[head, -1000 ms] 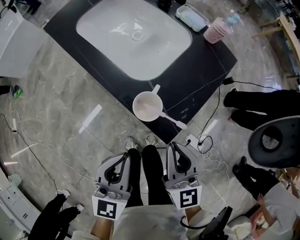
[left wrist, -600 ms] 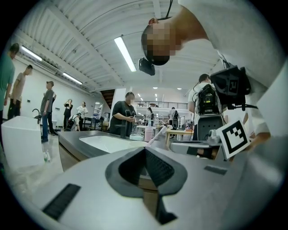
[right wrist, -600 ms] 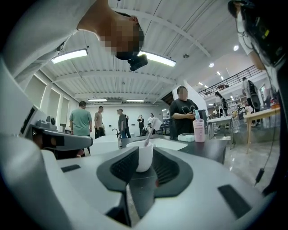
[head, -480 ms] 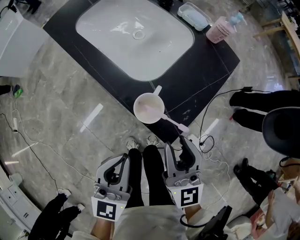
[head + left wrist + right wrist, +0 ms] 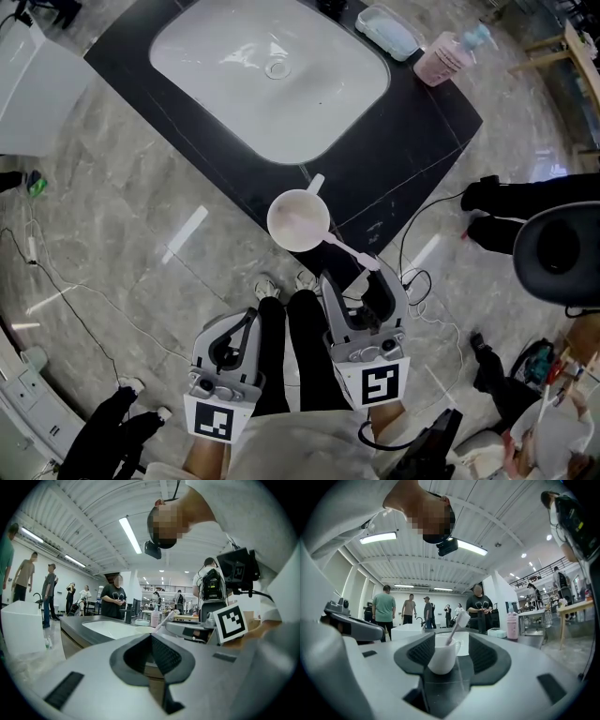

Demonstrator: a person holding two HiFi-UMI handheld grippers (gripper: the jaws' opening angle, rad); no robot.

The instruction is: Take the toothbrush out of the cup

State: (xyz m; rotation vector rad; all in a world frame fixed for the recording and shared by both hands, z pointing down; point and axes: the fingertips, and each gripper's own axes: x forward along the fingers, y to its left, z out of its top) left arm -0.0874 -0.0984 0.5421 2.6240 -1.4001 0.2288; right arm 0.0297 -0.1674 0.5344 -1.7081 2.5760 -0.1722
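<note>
A white cup [image 5: 298,220] stands on the front corner of the black counter [image 5: 403,141]. A white toothbrush [image 5: 349,247] leans out of it toward me. My right gripper [image 5: 359,281] is just short of the brush's free end, held about level. Its jaws have just been opening and stand open, with nothing pressed between the pads. In the right gripper view the cup [image 5: 440,656] and the toothbrush [image 5: 454,627] sit ahead, framed by the right gripper [image 5: 452,651] pads. My left gripper [image 5: 248,319] hangs back by my left leg, and its pads meet in the left gripper view [image 5: 151,641].
A white sink basin [image 5: 272,70] fills the counter's middle, with a pink soap bottle [image 5: 441,56] and a pale box [image 5: 384,31] at its far right. Cables and a power strip [image 5: 389,279] lie on the floor under my right gripper. A dark chair [image 5: 562,253] and bystanders' legs are at right.
The right gripper's jaws have gone from shut to wide open, and it has moved forward toward the toothbrush's free end. The left gripper has stayed put.
</note>
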